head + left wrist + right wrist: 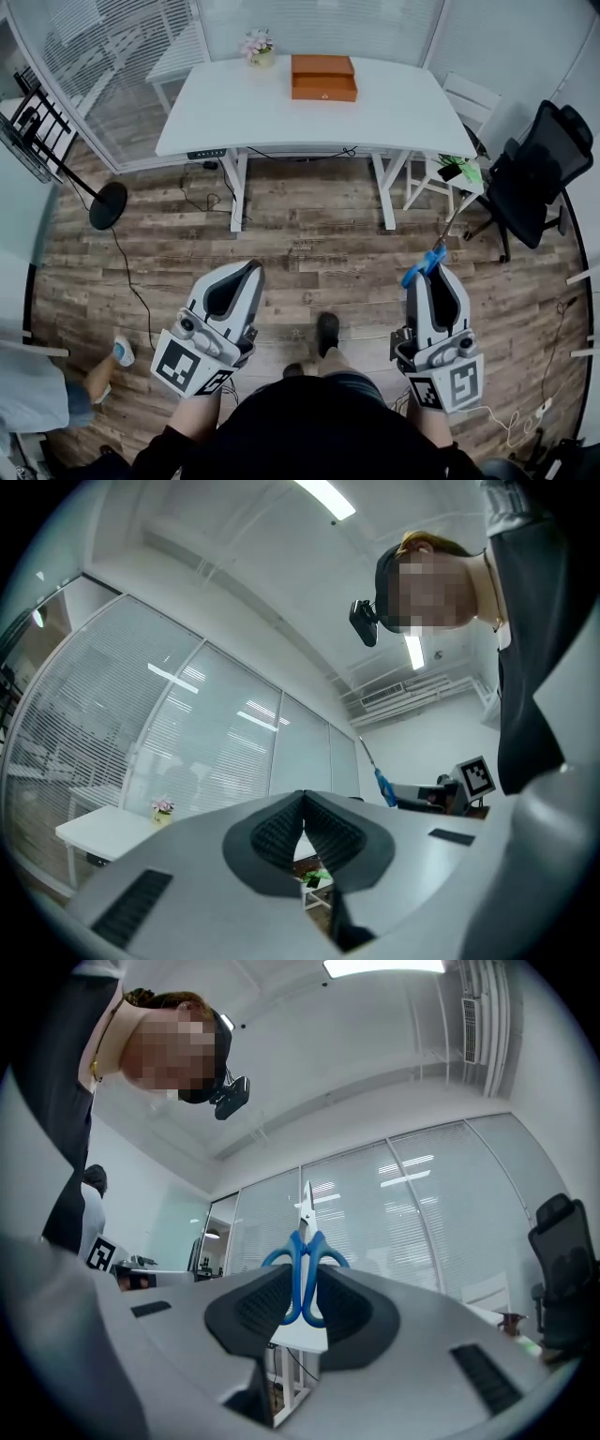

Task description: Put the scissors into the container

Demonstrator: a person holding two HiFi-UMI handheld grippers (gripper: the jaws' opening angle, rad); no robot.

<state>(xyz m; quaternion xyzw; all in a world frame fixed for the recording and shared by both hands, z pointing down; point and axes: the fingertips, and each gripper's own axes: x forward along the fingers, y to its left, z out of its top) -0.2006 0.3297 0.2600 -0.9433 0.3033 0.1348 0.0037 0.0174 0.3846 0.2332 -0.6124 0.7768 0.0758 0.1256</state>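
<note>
My right gripper [433, 274] [302, 1283] is shut on a pair of blue-handled scissors [424, 263] [303, 1269]. The pads press the handle loops and the metal blades point up and away from me. The same scissors [383, 786] also show in the left gripper view, far to the right. My left gripper [246, 273] [304, 803] is shut with nothing between its pads. The container, an orange box [323, 77], sits on the far middle of the white table [234, 112], well ahead of both grippers. Both grippers hang over the wooden floor.
A small flower pot [258, 47] stands beside the box. A black office chair [539, 173] and a white chair [461, 101] are at the table's right end. A black stand with a round base [108, 204] is at left, with cables on the floor. Another person's foot [105, 368] shows at lower left.
</note>
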